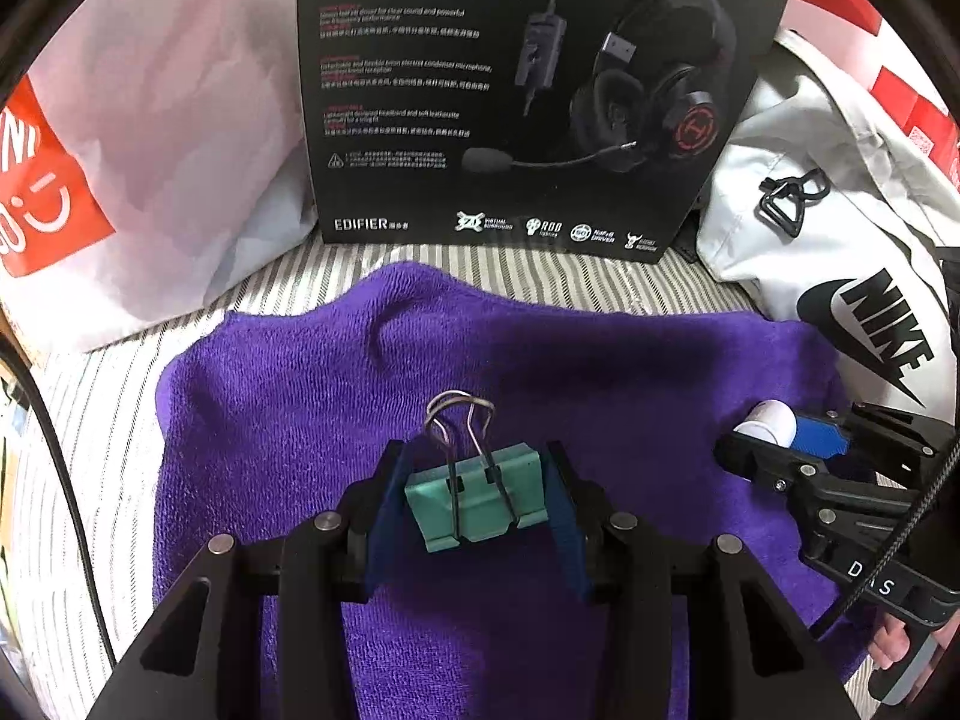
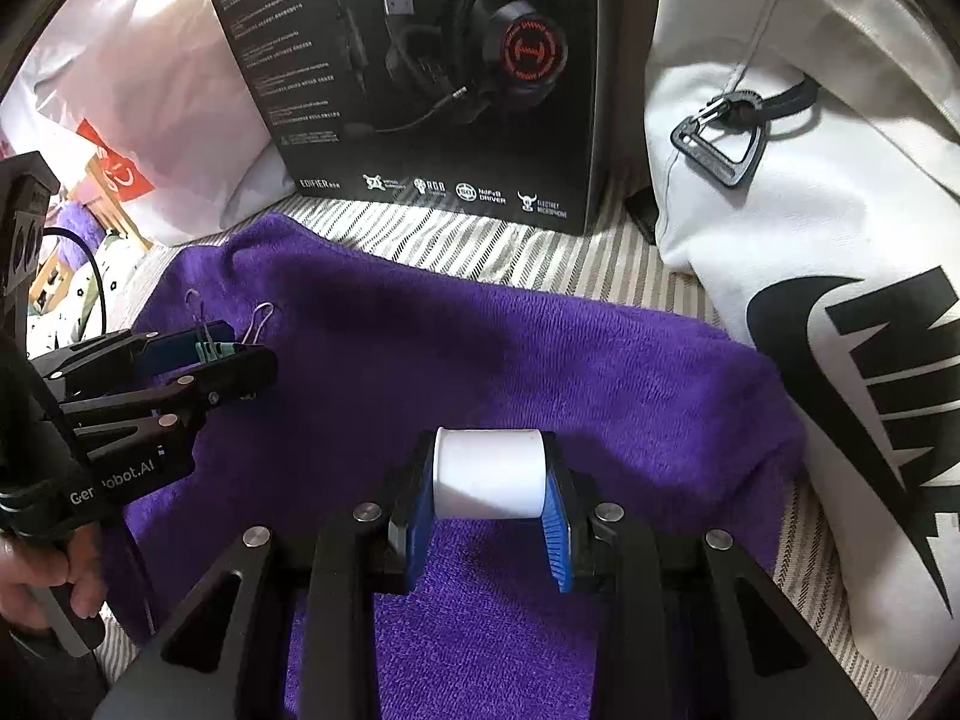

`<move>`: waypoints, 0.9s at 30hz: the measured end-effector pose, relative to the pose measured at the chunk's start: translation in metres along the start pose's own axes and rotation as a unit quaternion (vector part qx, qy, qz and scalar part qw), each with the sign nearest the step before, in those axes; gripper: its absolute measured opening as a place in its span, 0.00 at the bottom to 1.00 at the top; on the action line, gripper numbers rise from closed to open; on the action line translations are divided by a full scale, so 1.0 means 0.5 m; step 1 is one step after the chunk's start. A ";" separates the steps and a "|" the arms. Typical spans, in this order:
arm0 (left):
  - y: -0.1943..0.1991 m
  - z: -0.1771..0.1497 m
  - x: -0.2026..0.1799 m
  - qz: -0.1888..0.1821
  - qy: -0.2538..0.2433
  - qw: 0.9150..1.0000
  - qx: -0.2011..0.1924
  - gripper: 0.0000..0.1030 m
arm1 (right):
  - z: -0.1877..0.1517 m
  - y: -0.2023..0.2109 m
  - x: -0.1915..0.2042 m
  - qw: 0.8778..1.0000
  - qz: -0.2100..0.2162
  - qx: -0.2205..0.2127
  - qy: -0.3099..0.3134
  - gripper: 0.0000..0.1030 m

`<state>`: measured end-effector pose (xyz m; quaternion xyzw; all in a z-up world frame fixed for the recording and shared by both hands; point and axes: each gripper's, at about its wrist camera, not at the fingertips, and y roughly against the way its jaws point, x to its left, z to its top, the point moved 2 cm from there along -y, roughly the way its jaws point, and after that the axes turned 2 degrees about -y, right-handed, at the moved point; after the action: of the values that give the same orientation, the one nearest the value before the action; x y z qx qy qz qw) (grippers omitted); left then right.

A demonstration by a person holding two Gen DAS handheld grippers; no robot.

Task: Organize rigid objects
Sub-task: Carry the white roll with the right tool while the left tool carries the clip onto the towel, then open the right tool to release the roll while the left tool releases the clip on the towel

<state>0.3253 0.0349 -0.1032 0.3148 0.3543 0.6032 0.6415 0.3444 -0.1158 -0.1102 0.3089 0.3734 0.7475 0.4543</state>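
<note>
A green binder clip (image 1: 477, 495) with wire handles sits between the blue pads of my left gripper (image 1: 474, 480), which is shut on it above the purple towel (image 1: 312, 396). My right gripper (image 2: 491, 474) is shut on a white cylinder (image 2: 489, 474) lying crosswise between its blue pads. In the left wrist view the right gripper (image 1: 774, 438) appears at the right edge with the white cylinder (image 1: 771, 420) in it. In the right wrist view the left gripper (image 2: 222, 354) shows at the left, holding the binder clip (image 2: 213, 349) over the towel (image 2: 480, 348).
A black headset box (image 1: 528, 90) stands upright behind the towel. A white plastic bag (image 1: 150, 150) lies at the back left and a white Nike bag (image 2: 810, 240) with a black buckle at the right. Striped bedding (image 1: 456, 270) shows around the towel. A hand (image 2: 36, 576) grips the left handle.
</note>
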 end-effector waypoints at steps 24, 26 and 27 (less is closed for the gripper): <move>-0.028 0.000 -0.030 0.024 -0.030 0.999 0.019 0.56 | -0.003 -0.002 0.008 1.000 0.008 0.009 0.015 0.42; -0.029 -0.001 -0.028 0.029 -0.029 0.999 0.022 0.57 | -0.004 -0.001 0.007 1.000 0.002 0.011 0.016 0.48; -0.029 0.000 -0.028 0.028 -0.028 0.999 0.021 0.57 | -0.005 0.000 0.006 1.000 -0.003 0.011 0.016 0.49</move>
<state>0.3329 0.0201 -0.1145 0.3546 0.3396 0.6044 0.6274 0.3415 -0.1138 -0.1112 0.3009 0.3898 0.7468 0.4471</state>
